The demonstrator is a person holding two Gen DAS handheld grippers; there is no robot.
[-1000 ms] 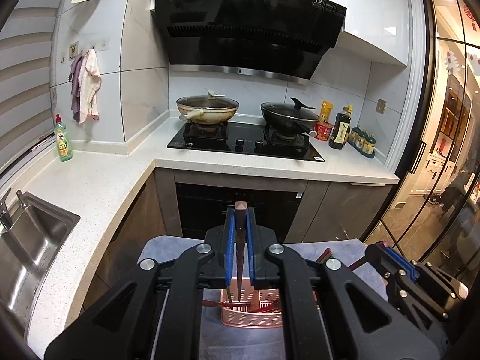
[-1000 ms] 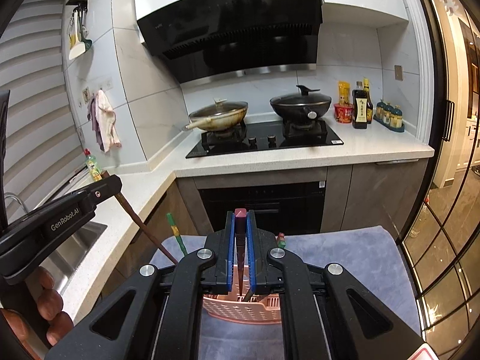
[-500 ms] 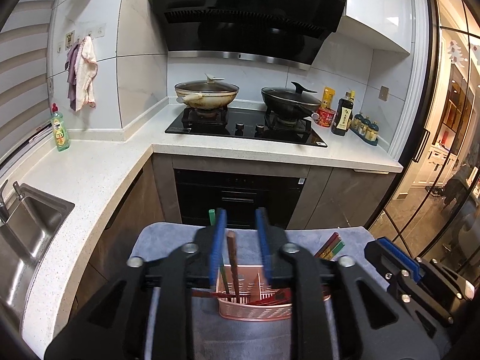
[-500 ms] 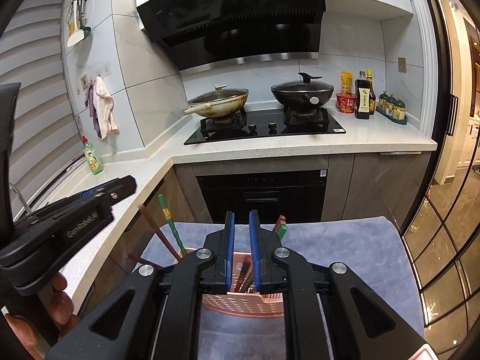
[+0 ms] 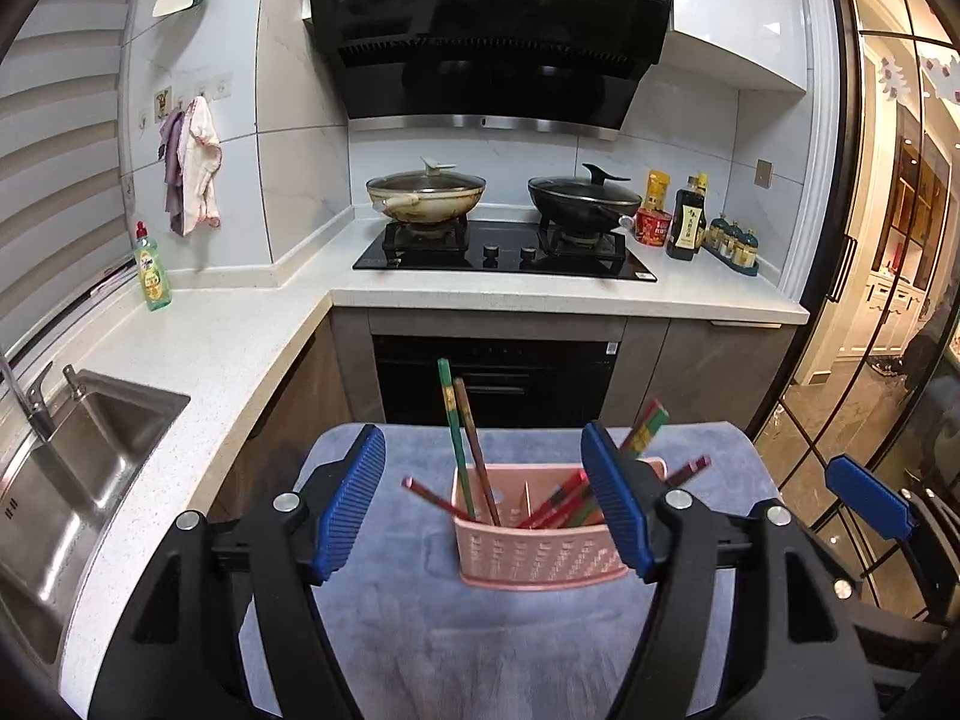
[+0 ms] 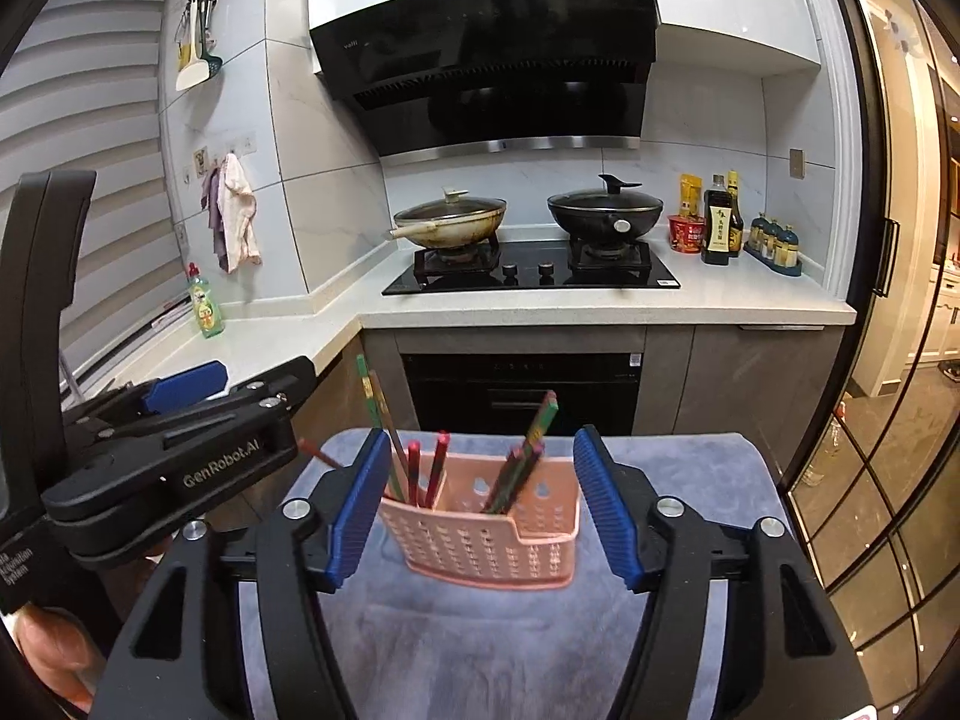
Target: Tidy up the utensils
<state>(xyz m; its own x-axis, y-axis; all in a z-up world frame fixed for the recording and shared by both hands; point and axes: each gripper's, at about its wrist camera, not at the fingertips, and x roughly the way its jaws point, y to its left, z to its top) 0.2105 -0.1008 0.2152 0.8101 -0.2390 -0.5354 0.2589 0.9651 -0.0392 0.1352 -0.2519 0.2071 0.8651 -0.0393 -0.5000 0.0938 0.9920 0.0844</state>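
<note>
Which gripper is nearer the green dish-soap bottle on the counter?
Left. The left gripper is nearer the green dish-soap bottle; the right gripper straddles the pink perforated plastic basket.

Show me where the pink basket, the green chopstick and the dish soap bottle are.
pink basket (image 5: pixel 540 558), left wrist view, front wall.
green chopstick (image 5: pixel 449 414), left wrist view, upper shaft.
dish soap bottle (image 6: pixel 206 307), right wrist view, label.

Bench: small surface, covered by a blue-grey cloth that reaches its far edge at 12 o'clock. Directly on the cloth: one pink perforated utensil basket, upright, standing toward 12 o'clock from the cloth's middle. In the right wrist view it sits likewise.
</note>
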